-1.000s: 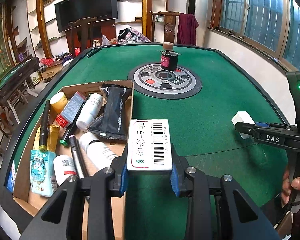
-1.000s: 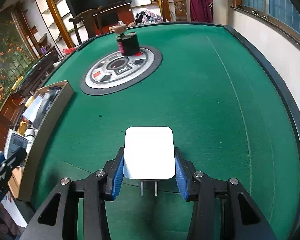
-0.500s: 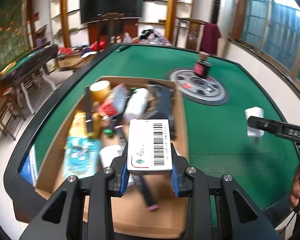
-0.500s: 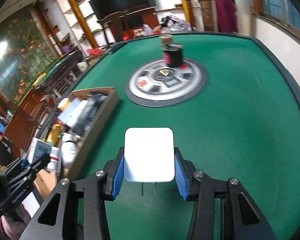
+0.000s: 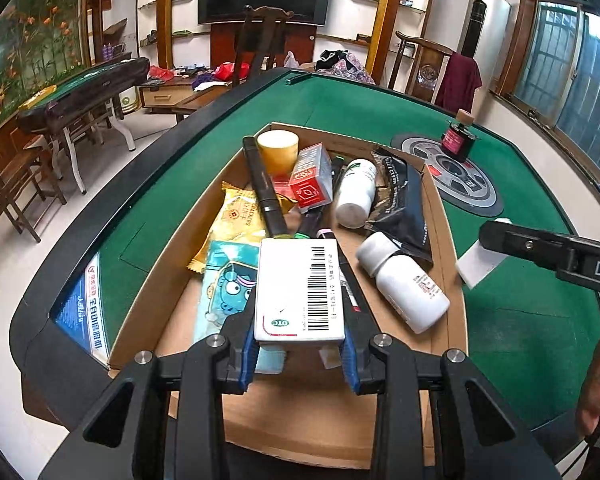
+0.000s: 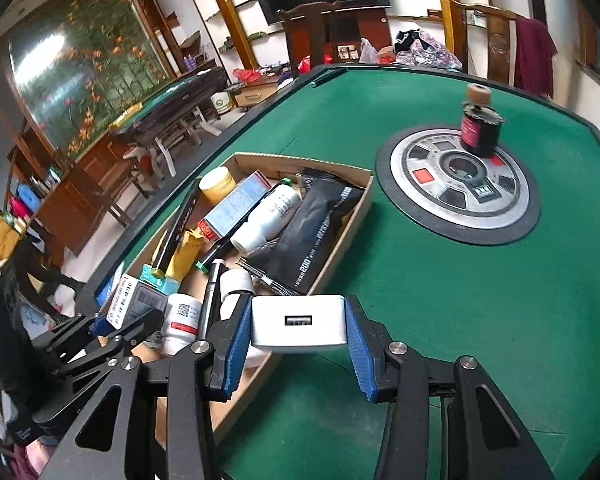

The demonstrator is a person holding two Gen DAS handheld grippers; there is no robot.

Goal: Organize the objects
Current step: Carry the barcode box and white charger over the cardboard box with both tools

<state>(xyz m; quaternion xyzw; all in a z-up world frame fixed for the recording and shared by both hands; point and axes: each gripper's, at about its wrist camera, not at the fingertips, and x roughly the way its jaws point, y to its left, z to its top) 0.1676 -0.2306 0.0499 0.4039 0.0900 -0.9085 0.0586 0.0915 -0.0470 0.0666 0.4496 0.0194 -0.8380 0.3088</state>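
The white box with a barcode sits clamped between the left gripper's blue jaws, held above the near end of the cardboard tray full of bottles and packets. The white charger, USB port facing the camera, is clamped in the right gripper's jaws over the tray's right edge and the green counter
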